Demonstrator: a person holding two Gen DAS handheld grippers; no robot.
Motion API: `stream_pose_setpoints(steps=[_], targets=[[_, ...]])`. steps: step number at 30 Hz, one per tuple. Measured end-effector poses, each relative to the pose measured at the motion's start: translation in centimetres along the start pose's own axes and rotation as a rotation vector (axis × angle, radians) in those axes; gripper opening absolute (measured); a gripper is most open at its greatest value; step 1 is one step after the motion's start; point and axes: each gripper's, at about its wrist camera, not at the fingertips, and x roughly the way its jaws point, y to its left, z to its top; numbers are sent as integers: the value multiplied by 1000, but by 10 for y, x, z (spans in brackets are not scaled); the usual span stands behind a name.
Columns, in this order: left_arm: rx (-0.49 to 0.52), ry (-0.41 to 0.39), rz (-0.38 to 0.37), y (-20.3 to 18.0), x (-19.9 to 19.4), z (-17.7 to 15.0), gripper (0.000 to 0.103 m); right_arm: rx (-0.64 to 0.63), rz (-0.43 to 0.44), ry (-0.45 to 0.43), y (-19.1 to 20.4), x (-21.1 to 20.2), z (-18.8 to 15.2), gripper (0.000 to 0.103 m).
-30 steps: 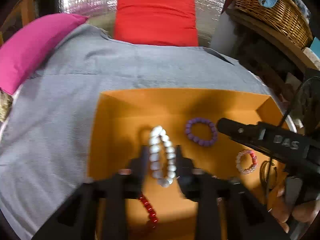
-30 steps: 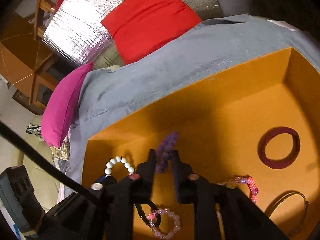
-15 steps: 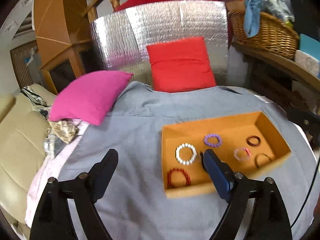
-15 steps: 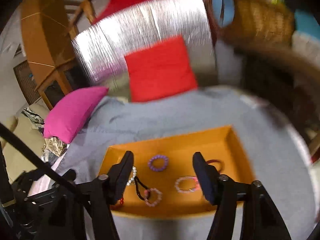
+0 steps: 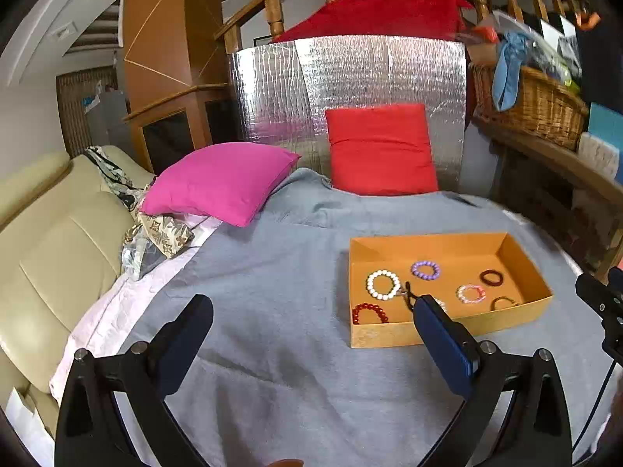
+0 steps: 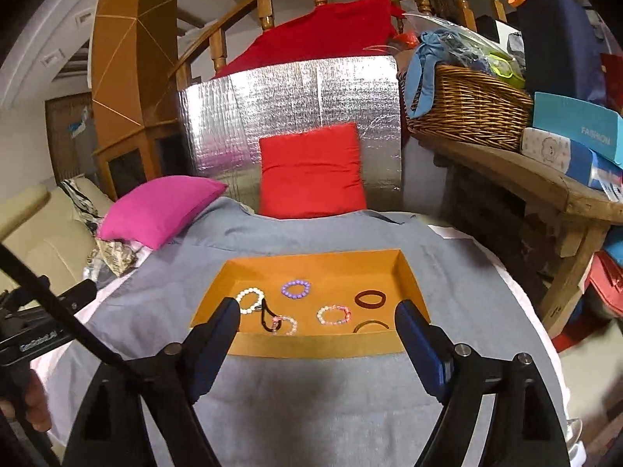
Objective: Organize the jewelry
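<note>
An orange box [image 5: 447, 330] [image 6: 311, 344] sits on the grey cloth. Inside lie a white bead bracelet [image 5: 383, 285] [image 6: 250, 300], a purple bead bracelet [image 5: 425, 270] [image 6: 296, 288], a pink one [image 5: 471, 294] [image 6: 333, 315], a red bead one [image 5: 370, 313], a dark red ring [image 5: 491, 277] [image 6: 370, 299], a brown bangle [image 5: 504, 302] [image 6: 371, 325] and a black cord with clear pink beads [image 6: 278, 323]. My left gripper [image 5: 311, 311] is open and empty, held back and left of the box. My right gripper [image 6: 317, 313] is open and empty, above the box's near wall.
A pink cushion [image 5: 218, 183] and a red cushion [image 5: 381, 148] lie at the far side of the cloth before a silver foil panel [image 5: 350, 81]. A cream sofa [image 5: 46, 241] is left. A wicker basket [image 6: 467, 113] and boxes sit on a wooden shelf right.
Both grippers let go of their bracelets, opened wide and pulled up and back from the box. The white and purple bracelets now lie in the box.
</note>
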Motion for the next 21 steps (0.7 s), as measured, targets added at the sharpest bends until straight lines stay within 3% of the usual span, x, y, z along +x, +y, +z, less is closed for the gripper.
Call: stream_pose_setpoints(steps=[3,11,21], targets=[[-5,7,19,-6,11,-1,102,17,2,25,-3,15,-6,84],[3,52,-19,-22,35,-10,102,18,2,35,-3,34,-22,84],[35,39,-64,-38,34,-12,102,73,-43,25,-19,41,-22,84]])
